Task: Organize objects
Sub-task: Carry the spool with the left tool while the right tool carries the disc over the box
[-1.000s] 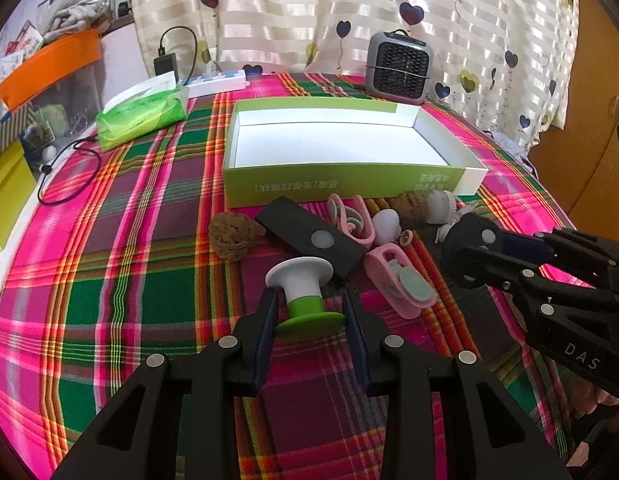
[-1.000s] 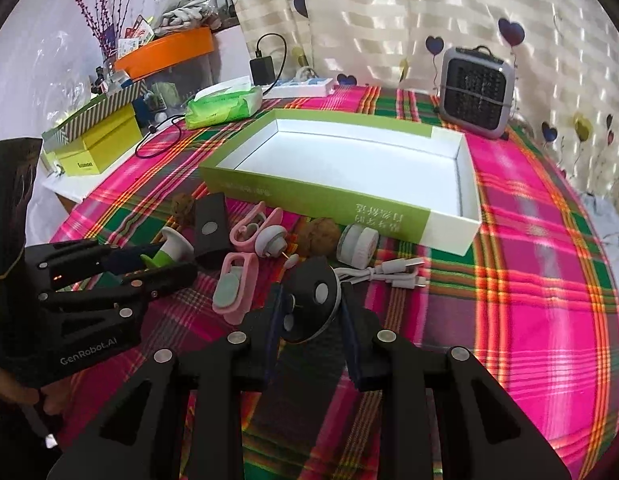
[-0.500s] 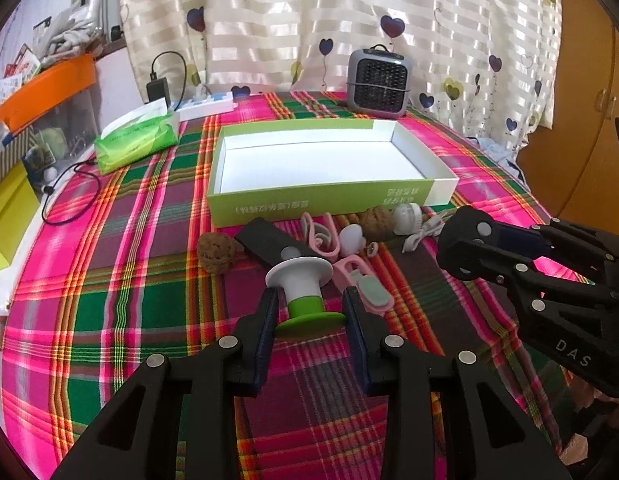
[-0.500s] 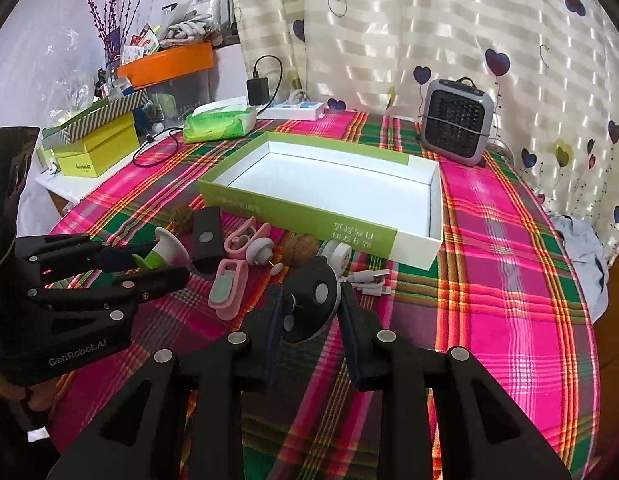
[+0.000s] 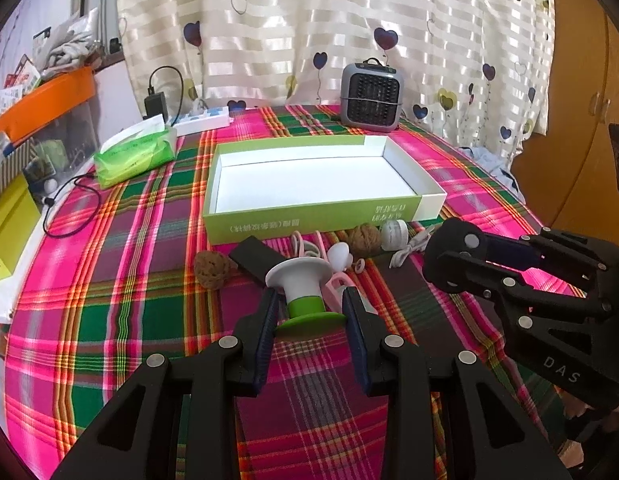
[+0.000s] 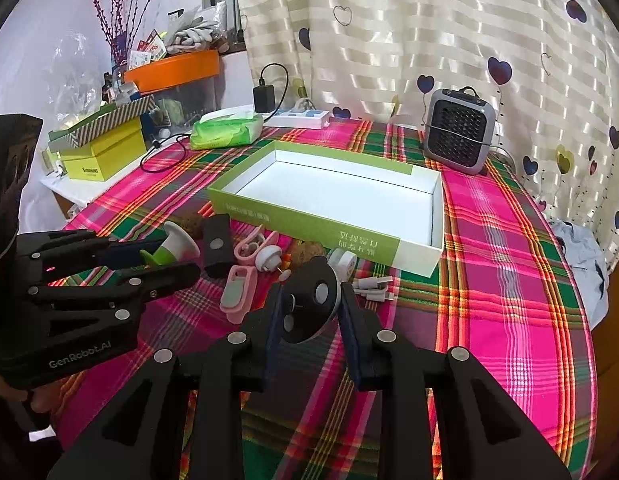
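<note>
left gripper (image 5: 309, 312) clamping green-white spool (image 5: 303, 294); right view alone: yellow box (image 6: 103, 156)

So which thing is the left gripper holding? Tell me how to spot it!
Find the big green and white box on the plaid tablecloth. In front of it lies a cluster of small things, and nearer still the left gripper holds the white and green spool-shaped piece: a white flared top on a green base, unlike anything in the cluster.

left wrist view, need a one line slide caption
Left gripper shut on a green-and-white spool, the empty green box ahead on the plaid tablecloth.
</note>
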Motion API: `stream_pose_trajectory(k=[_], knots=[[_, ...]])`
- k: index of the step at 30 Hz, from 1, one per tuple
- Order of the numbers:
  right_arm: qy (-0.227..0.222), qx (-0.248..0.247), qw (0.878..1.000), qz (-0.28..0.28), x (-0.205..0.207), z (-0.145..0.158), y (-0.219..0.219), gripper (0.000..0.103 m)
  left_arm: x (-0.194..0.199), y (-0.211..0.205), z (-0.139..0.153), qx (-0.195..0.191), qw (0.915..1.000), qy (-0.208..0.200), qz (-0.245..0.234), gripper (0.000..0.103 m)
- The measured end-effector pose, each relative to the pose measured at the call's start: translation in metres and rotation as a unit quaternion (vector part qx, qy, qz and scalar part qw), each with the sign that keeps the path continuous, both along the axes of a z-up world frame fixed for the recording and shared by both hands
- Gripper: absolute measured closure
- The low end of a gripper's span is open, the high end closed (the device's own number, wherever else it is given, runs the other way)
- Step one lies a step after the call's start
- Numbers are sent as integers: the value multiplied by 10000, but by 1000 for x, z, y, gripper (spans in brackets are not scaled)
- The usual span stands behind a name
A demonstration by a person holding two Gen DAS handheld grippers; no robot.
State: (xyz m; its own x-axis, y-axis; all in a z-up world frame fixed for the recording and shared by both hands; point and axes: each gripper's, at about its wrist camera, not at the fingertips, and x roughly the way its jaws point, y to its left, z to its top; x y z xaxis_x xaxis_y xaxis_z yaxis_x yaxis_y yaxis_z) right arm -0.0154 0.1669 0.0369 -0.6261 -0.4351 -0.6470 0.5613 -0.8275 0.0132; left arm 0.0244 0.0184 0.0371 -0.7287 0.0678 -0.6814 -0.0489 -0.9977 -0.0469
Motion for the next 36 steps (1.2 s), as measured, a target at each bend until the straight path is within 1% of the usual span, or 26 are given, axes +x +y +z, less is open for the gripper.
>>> stream_pose_trajectory(k=[12, 24, 31, 36], knots=[[34, -67, 10000, 26, -6, 6, -2, 75, -12, 6, 10, -25, 9999, 155, -43, 72], [41, -49, 10000, 25, -14, 8, -6, 75, -24, 3, 9, 20, 9999, 149, -46, 72], [9, -103, 9999, 45, -27, 11, -8, 75, -33, -2, 10, 115, 9998, 164, -42, 72], [-36, -171, 9998, 54, -36, 9, -6, 75, -39, -2, 12, 112, 9998, 179, -63, 72]])
